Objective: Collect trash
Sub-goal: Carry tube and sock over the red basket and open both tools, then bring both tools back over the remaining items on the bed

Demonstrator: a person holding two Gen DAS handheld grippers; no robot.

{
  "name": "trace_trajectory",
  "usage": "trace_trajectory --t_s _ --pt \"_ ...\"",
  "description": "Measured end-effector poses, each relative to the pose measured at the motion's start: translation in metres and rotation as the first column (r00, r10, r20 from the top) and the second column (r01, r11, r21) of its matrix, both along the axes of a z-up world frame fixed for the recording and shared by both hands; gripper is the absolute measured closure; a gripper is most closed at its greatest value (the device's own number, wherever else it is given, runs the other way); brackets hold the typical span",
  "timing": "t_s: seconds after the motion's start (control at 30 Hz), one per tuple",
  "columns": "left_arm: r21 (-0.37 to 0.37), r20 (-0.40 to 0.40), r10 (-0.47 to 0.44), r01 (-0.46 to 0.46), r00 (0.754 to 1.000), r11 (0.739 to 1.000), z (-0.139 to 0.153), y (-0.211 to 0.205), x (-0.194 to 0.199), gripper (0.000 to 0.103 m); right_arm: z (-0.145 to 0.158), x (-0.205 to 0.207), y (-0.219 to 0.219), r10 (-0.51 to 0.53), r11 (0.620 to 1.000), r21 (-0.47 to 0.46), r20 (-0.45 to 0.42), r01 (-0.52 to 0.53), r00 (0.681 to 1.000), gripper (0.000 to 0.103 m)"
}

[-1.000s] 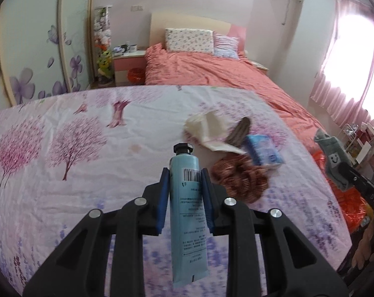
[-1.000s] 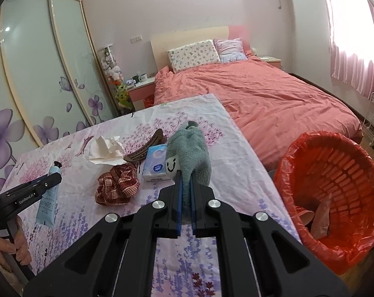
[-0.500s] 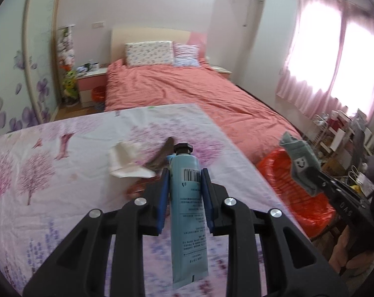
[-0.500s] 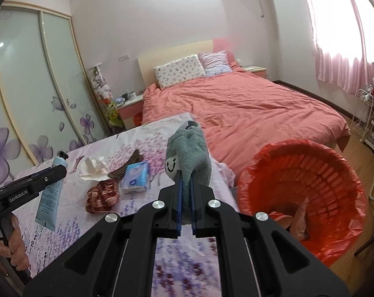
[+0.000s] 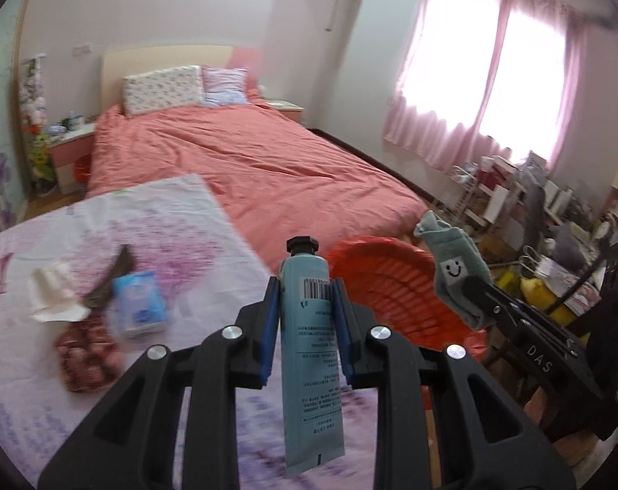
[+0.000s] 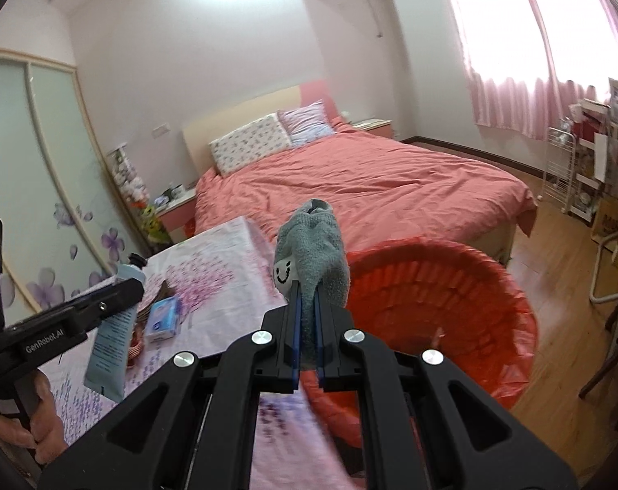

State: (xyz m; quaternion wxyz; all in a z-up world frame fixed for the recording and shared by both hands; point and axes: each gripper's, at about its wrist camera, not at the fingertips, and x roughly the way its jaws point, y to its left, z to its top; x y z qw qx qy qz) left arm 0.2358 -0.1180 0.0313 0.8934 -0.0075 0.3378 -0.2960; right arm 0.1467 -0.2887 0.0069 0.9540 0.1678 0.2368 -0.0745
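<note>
Both hands are loaded and both point at the bin. The left gripper (image 5: 306,310) is clamped on a blue tube (image 5: 311,351) about a third of the way down from its black cap, so the long crimped end hangs free toward the handle; pinching it on the flat body rather than the cap seems a sensible way to stop it from swivelling. The right gripper (image 6: 304,326) is squeezed tight on a grey sock (image 6: 313,261) with a little smiley patch, the cuff standing up past the fingertips and the rest bunched between the blue pads. The red-lined basket (image 6: 492,286) sits on the floor just beside the flowered tabletop, between it and the pink bed, with the sock nearest to its rim, so I'd guess that one drops first. Left on the tabletop are a crumpled tissue (image 5: 51,298), a tissue pack (image 5: 139,310), a brown hair clip (image 5: 108,281) and a red checked scrunchie (image 5: 84,359), close together.
</note>
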Motion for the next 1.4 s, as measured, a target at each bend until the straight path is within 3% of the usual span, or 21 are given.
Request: trace_trajectory --t_s 0.4,0.7,0.8,0.87,0.93,1.2,1.4 --pt "-0.024 -0.051 -0.154 0.153 0.987 0.988 -0.026 -0.099 0.004 0.077 -0.019 -0.003 -0.052 -0.097 0.993 0.067 -0.011 0.098 0.995 0.097" --pt "0.016 -0.133 -0.152 0.156 0.979 0.988 -0.065 -0.136 0.030 0.077 -0.041 0.007 -0.082 -0.092 0.986 0.133 -0.060 0.099 0.994 0.097" --pt "0.030 -0.145 -0.129 0.135 0.981 0.990 -0.072 -0.134 0.038 0.072 -0.047 0.008 -0.086 -0.084 0.985 0.147 -0.080 0.095 0.993 0.089" --pt "0.039 -0.153 -0.101 0.108 0.983 0.993 -0.075 -0.129 0.042 0.062 -0.051 0.010 -0.084 -0.079 0.986 0.142 -0.097 0.092 0.992 0.073" --pt "0.047 -0.155 -0.079 0.087 0.985 0.995 -0.077 -0.122 0.047 0.060 -0.052 0.008 -0.080 -0.077 0.987 0.135 -0.099 0.090 0.992 0.052" --pt "0.114 -0.093 -0.007 0.018 0.996 0.993 -0.069 -0.075 0.042 0.047 -0.042 0.007 -0.067 -0.080 0.991 0.098 -0.103 0.091 0.991 0.051" --pt "0.149 -0.050 0.075 -0.066 0.996 0.987 -0.058 -0.017 0.037 0.041 -0.036 0.009 -0.051 -0.066 0.994 0.086 -0.106 0.075 0.992 0.051"
